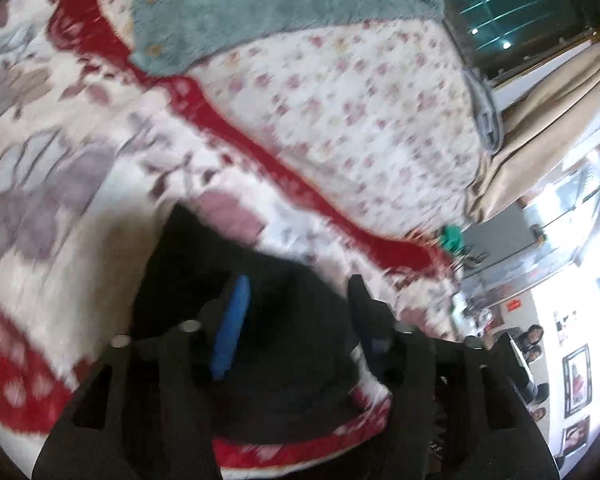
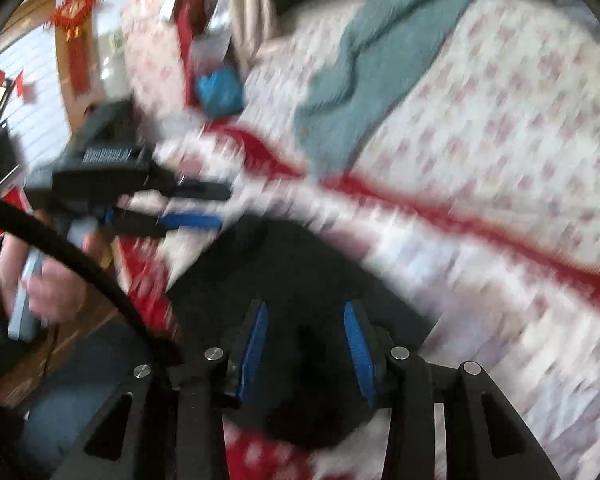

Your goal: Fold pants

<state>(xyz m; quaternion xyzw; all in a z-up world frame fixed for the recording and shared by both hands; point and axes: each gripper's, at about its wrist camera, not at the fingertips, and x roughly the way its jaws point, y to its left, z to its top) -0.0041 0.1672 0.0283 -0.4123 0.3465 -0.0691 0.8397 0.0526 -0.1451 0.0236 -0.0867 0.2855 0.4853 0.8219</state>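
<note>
The black pants lie bunched on a white, red and grey floral blanket. My left gripper hangs over them with its blue-padded fingers apart and dark cloth between and under them. In the right wrist view the pants spread ahead of my right gripper, whose blue pads stand apart with black cloth between them. The left gripper also shows in the right wrist view, held by a hand at the left, its fingers open just above the pants' far edge. Both views are motion-blurred.
A teal fleece garment lies farther up the bed and shows in the right view. A blue object sits near the bed's far end. Beige curtains hang beside the bed. The bed edge drops off at the left.
</note>
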